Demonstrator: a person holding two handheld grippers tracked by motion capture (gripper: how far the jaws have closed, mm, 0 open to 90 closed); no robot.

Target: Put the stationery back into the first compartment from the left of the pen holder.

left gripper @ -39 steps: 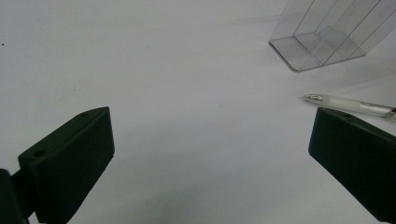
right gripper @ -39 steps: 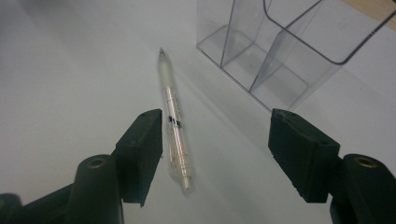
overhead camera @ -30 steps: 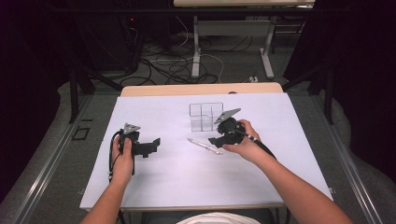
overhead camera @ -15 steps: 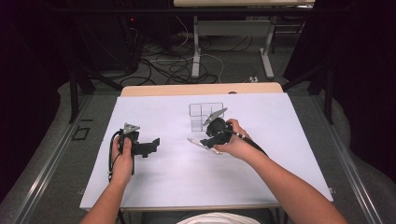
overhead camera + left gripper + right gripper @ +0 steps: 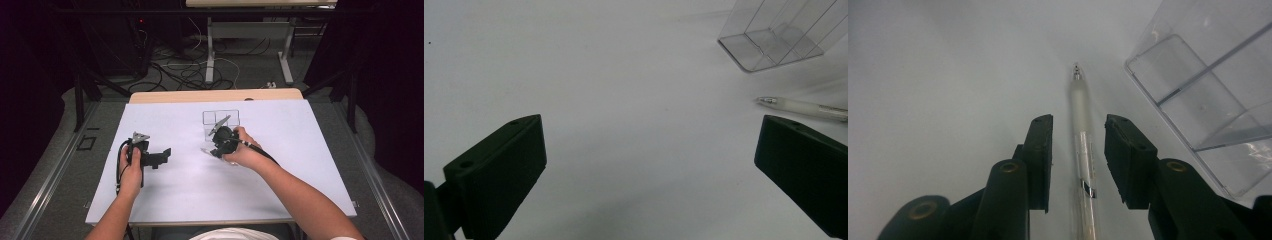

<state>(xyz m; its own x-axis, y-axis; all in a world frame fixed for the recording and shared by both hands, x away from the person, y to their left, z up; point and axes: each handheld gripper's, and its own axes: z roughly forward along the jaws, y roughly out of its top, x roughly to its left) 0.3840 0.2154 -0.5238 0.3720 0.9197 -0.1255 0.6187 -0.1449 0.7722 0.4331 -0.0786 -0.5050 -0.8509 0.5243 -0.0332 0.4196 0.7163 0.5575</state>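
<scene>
Translucent pen (image 5: 1082,145) lies flat mid-table, nearer the far edge, beside the clear plastic organizer (image 5: 1208,100), between the right gripper (image 5: 1078,160)'s closing, not-yet-touching jaws; left gripper (image 5: 644,165) gapes empty; slim barrel may roll or pivot free.

Looks like a lab or a recording room: dark curtains (image 5: 380,75) around, loose cables (image 5: 185,70) on the floor beyond the jaws, metal frame legs (image 5: 210,55), a bench (image 5: 175,195) covered with plain white sheet.
</scene>
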